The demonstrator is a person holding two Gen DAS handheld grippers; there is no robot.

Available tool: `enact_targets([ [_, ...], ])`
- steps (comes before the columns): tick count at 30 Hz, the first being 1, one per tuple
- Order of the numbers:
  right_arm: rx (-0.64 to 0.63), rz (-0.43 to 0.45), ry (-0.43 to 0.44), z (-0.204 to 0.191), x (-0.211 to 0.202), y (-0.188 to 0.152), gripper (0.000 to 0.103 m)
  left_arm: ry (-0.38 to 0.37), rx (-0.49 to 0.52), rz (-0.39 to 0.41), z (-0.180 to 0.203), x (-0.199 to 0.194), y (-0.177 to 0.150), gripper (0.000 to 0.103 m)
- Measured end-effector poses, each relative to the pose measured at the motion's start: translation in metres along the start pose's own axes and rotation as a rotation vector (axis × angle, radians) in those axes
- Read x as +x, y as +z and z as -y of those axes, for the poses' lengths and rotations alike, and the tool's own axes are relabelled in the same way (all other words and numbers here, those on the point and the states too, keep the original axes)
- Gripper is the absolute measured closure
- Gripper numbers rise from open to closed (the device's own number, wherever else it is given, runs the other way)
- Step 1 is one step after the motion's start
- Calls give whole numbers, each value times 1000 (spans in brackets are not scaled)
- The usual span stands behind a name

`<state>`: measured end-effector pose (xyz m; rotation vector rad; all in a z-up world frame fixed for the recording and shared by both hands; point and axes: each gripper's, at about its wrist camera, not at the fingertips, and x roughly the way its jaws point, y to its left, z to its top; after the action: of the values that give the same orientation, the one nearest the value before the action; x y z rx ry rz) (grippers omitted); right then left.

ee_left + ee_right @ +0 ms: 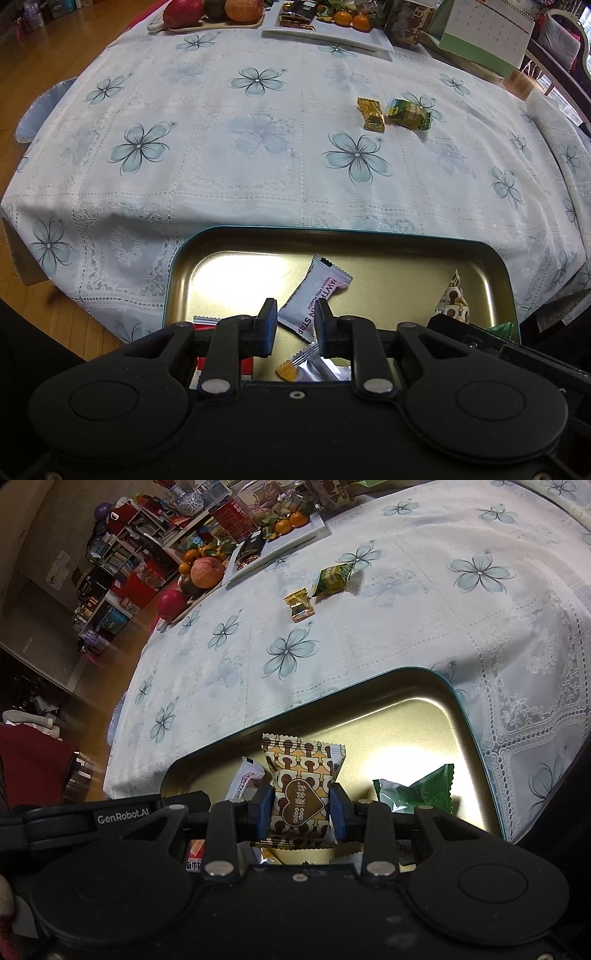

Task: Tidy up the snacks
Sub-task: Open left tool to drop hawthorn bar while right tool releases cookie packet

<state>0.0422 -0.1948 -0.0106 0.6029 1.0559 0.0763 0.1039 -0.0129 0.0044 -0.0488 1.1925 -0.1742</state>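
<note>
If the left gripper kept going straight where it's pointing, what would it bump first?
Probably the white snack packet lying in the gold tray, right ahead of the left gripper; depth is hard to judge.

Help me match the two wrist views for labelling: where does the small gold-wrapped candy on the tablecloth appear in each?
Left wrist: gold candy upper right of centre, left of the green packet.
Right wrist: gold candy upper centre, below-left of that packet.
Shared landmark: the tin tray.
</note>
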Motion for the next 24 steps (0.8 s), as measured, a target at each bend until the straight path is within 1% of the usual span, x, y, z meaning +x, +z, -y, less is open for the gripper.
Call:
enact_targets([
  [12,6,19,-1,-1,-2,0,66,20,14,3,2,1,-1,75],
  [16,5,37,3,-1,-5,1,62,28,13,1,2,2,-1,74],
  [20,-21,60,-33,-3,-7,1,61,46,18,6,2,2,-1,74],
  [24,-83,98,-91,-10,-9,-2,61,72,30,13,4,2,-2,74],
])
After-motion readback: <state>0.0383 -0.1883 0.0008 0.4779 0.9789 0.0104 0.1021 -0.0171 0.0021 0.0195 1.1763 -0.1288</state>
